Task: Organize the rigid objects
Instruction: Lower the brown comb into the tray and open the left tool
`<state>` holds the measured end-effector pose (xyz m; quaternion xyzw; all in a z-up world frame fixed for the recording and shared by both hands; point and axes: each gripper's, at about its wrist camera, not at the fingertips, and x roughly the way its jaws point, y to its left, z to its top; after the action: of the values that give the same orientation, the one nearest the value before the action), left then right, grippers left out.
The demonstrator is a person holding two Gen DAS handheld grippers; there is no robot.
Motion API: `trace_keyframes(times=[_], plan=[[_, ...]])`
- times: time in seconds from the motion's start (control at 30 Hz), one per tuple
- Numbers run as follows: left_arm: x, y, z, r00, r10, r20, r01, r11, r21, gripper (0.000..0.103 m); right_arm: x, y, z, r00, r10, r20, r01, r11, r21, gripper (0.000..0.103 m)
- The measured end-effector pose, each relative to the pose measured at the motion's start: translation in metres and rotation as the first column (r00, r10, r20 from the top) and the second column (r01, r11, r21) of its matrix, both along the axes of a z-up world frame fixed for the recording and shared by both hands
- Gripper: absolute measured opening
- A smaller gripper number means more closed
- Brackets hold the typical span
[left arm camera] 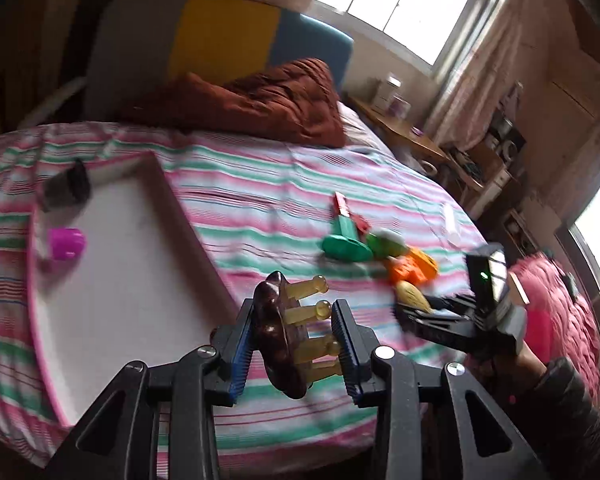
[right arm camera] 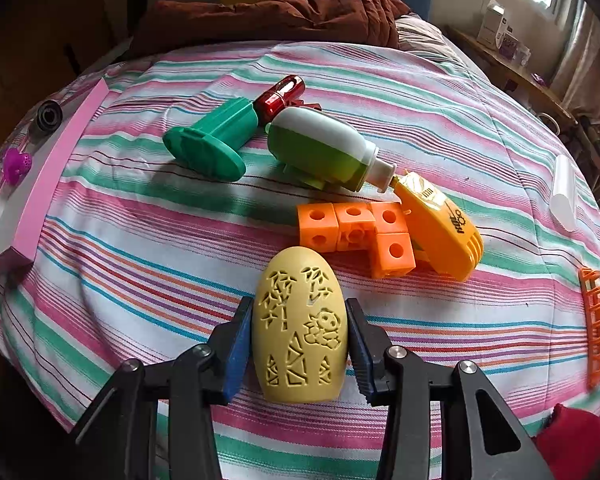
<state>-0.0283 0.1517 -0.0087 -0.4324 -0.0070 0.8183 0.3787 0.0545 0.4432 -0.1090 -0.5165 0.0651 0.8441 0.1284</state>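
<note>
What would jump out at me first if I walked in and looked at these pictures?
Probably the yellow egg-shaped case with cut-out patterns, clamped in the right hand-held gripper low over the striped bedspread. Just beyond it lies a bright heap of toys: an orange block piece and a green stamp-like toy. The left hand-held gripper grips a brown massager with amber knobs, beside a pink-rimmed tray.

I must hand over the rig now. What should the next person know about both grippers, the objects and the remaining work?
Left gripper: shut on the brown massager, in the air near the pink tray.
Right gripper: shut on the yellow egg, over the bed.
Done: purple cup and black cylinder lie in the tray.
Left: both held items, then green stamp, green-white bottle, orange blocks, orange gadget, red item.
</note>
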Motion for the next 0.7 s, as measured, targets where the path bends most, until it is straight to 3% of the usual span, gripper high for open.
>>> trace_keyframes(times=[0.27, 0.57, 0.7], plan=[[-0.056, -0.052, -0.027, 0.983, 0.181, 0.001, -0.181, 0.980, -0.081, 0.037, 0.000, -0.002, 0.000, 1.000, -0.003, -0.012, 0.003, 1.000, 0.012, 0.045], [-0.127, -0.071, -0.068, 0.958, 0.287, 0.024, -0.277, 0.940, -0.198, 0.037, -0.001, -0.001, 0.000, 1.000, -0.016, -0.021, 0.016, 1.000, 0.002, 0.045], [-0.150, -0.072, -0.076, 0.951, 0.307, 0.032, -0.297, 0.937, -0.184, 0.037, -0.001, -0.001, 0.000, 1.000, -0.017, -0.023, 0.017, 1.000, 0.000, 0.045]])
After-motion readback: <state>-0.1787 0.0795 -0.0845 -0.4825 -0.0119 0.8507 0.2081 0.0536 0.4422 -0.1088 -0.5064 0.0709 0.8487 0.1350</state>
